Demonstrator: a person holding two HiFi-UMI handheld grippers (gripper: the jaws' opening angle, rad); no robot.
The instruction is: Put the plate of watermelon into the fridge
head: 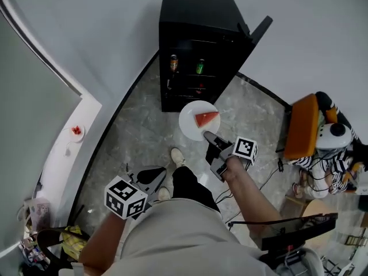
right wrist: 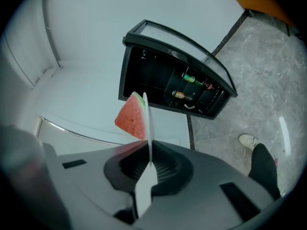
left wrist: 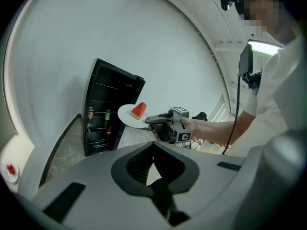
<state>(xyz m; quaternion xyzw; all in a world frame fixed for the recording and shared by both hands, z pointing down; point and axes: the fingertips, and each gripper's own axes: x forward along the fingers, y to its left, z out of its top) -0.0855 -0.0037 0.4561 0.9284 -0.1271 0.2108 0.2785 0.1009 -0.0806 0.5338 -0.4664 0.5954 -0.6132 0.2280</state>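
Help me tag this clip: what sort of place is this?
Likely a plain room, not a full kitchen: a small black fridge stands open on a stone-look floor against bare white walls.

fridge (head: pixel 195 45) front open — door (head: pixel 260 30) swung aside, right | bottles (head: pixel 173 62) stand inside | floor (head: pixel 141 117) before it free

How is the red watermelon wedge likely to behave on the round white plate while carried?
The red watermelon wedge lies loose on the round white plate, so it would probably slide if tilted. The right gripper pinches only the plate's rim, so any sag could tip the wedge off.
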